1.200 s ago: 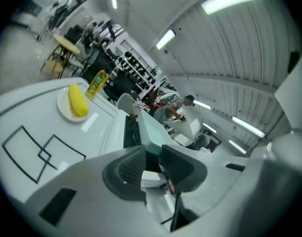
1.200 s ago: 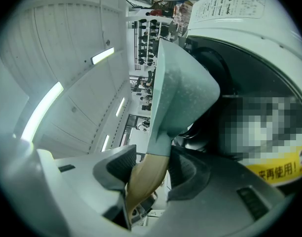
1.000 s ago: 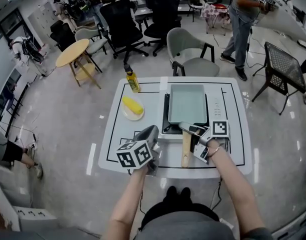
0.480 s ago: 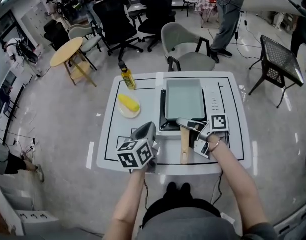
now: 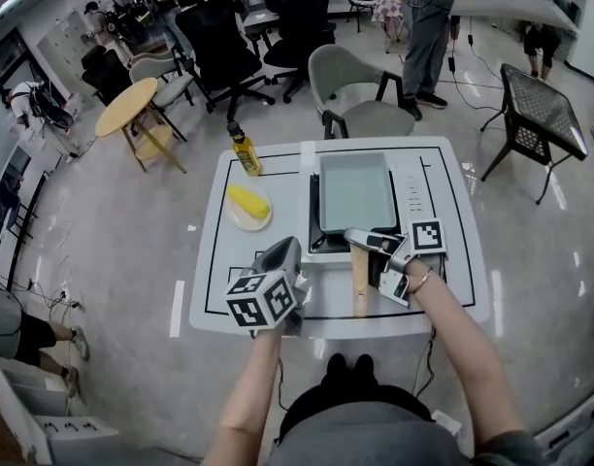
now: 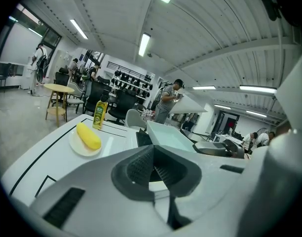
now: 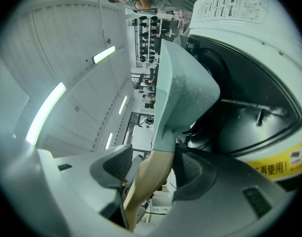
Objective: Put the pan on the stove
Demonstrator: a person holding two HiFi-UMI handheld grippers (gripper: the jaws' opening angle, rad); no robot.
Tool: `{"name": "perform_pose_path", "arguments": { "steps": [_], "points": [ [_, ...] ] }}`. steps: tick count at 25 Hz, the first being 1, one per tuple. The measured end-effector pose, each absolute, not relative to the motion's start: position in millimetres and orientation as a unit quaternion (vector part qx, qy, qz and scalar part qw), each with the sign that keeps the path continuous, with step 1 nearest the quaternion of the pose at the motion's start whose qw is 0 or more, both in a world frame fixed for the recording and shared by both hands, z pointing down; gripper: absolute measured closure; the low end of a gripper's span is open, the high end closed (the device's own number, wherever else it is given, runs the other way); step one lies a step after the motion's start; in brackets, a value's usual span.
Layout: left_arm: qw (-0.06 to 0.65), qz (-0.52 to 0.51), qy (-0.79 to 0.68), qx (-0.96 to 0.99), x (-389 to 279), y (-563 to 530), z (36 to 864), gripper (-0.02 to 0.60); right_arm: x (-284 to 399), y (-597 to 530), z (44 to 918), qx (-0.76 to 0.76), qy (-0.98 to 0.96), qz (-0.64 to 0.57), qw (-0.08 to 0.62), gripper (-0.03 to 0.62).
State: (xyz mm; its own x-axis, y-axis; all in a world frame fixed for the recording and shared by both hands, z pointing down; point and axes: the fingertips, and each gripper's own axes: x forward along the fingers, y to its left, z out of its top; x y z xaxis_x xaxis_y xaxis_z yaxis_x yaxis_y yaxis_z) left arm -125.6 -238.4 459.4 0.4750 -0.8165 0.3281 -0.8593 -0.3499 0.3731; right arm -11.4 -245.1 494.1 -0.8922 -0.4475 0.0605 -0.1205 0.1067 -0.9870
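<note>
A pale green rectangular pan (image 5: 356, 192) sits on the black stove (image 5: 319, 233) at the middle of the white table, its wooden handle (image 5: 361, 278) pointing toward me. My right gripper (image 5: 366, 249) reaches in from the right, with the handle between its jaws. Those jaws have just been opening, and in the right gripper view the pads stand off the handle (image 7: 150, 177) below the pan (image 7: 183, 90). My left gripper (image 5: 283, 258) hovers over the table left of the stove, shut and empty (image 6: 152, 168). The pan (image 6: 166, 136) lies ahead to its right.
A plate with a yellow cob (image 5: 250, 202) and a yellow bottle (image 5: 244, 150) stand on the table's left half (image 5: 214, 260). A grey chair (image 5: 360, 90) stands just behind the table. Office chairs, a round wooden table (image 5: 132, 105) and people fill the room beyond.
The right gripper's jaws stand wider around the handle than before. Both hands and the pan have kept their places. The person at the back has walked farther away.
</note>
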Motion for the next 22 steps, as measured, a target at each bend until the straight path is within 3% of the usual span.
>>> {"name": "perform_pose_path", "arguments": {
  "steps": [22],
  "points": [
    [0.260, 0.040, -0.501, 0.825, -121.2, -240.0, 460.2, 0.575, 0.4, -232.9, 492.4, -0.233, 0.725, -0.636, 0.128, 0.335]
  ]
}}
